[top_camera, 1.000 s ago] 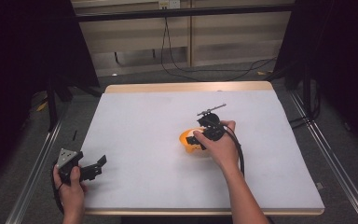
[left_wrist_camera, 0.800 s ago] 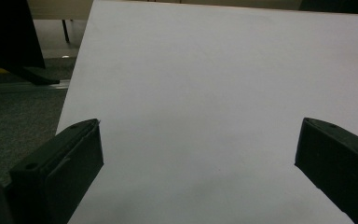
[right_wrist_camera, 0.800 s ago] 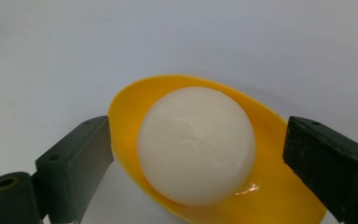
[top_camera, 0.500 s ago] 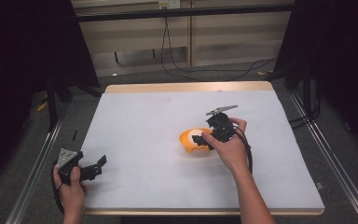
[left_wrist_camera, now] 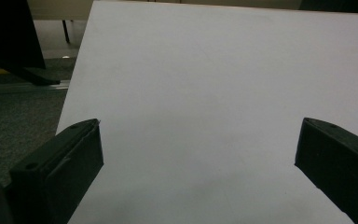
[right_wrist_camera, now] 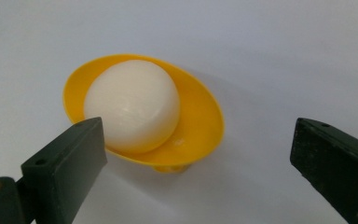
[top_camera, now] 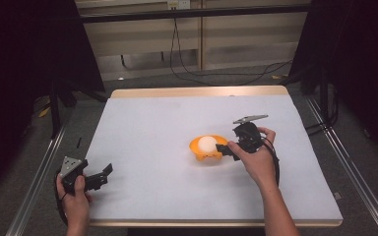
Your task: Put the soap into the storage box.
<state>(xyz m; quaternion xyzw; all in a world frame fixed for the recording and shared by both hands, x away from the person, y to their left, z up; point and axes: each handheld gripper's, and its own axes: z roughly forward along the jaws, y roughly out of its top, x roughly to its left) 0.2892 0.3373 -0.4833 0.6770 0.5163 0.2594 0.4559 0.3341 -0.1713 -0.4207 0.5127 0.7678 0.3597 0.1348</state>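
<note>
My right hand (top_camera: 256, 160) sits right of center in the high view, forearm coming up from the bottom edge, pointing my right gripper (top_camera: 225, 149) leftward at the shallow yellow plastic bowl (top_camera: 207, 151) with a smooth white rounded lump (top_camera: 207, 143) in it. In the right gripper view the bowl (right_wrist_camera: 200, 121) sits upper left of center, ahead of the jaws, nearer my left jaw, which overlaps its rim in the picture; can't tell if it touches. Jaws are spread wide, gripping nothing. My left hand (top_camera: 76, 196) is at the lower left, holding the left gripper (top_camera: 103, 174) over the white table (top_camera: 147, 128) edge, jaws wide apart and empty.
</note>
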